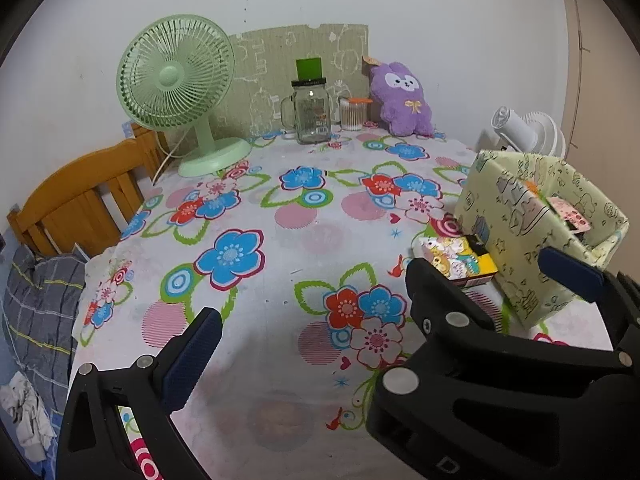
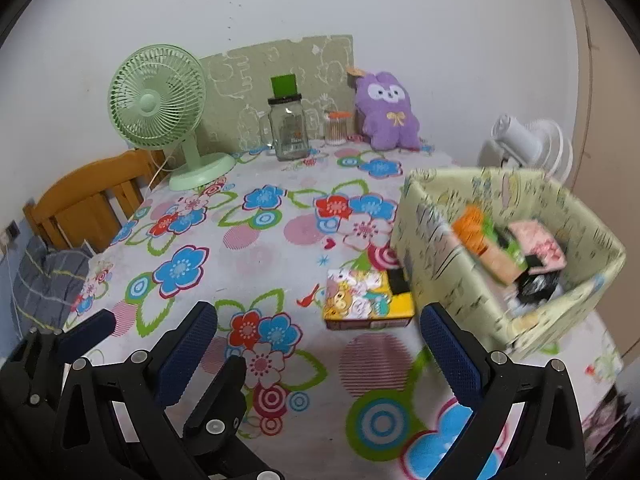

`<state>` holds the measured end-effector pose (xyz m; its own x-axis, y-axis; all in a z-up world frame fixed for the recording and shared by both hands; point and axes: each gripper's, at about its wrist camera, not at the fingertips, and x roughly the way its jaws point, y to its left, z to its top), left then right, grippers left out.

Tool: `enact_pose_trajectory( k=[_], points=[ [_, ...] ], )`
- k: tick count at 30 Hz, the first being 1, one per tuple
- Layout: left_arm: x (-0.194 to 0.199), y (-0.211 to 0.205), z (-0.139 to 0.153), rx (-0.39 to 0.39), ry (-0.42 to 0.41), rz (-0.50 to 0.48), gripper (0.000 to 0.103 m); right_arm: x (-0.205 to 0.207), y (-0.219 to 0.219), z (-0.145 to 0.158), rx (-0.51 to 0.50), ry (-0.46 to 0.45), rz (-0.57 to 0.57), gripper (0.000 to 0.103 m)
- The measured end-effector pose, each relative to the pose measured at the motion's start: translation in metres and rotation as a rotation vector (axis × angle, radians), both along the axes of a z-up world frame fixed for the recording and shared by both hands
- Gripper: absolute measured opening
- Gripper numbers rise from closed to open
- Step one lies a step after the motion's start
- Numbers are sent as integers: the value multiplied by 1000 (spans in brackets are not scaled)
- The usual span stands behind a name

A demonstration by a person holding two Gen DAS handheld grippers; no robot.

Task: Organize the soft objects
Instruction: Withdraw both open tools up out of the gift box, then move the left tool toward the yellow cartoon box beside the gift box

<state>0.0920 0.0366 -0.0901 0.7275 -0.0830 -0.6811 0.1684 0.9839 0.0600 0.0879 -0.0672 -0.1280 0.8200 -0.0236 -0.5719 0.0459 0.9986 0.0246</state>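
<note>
Plush toy (image 1: 402,104): purple, unstowed, far ahead of left gripper (image 1: 304,320), jaws spread, empty.
Right view: box (image 2: 440,240) just beyond right gripper (image 2: 320,344), released; holds several items; plush toy outstanding.

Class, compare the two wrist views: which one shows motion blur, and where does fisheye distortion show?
Right wrist view: the storage box and its contents are smeared by blur, while the green fan stays sharp. Left wrist view: crisp throughout. Both views: dark circular corners and a curved table edge.
</note>
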Motion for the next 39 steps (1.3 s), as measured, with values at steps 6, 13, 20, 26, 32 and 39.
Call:
enact_pose_trajectory(
  k=[6,13,20,26,32,39],
  points=[
    [11,2,-15,19,22,3,103,9,1,-16,-1,22,-45,103],
    [27,2,-28,41,49,-2,103,23,0,-31,7,57,-112,100],
    [38,-5,-39,58,75,-45,103,33,-6,-44,9,73,-180,100],
    [45,-7,-45,55,100,-71,103,39,-10,-48,-19,80,-228,98],
    [53,-10,-53,56,143,-95,103,46,-11,-54,-42,108,-255,96],
    [53,-15,-51,113,127,-99,103,51,-13,-56,-60,127,-264,96]
  ],
)
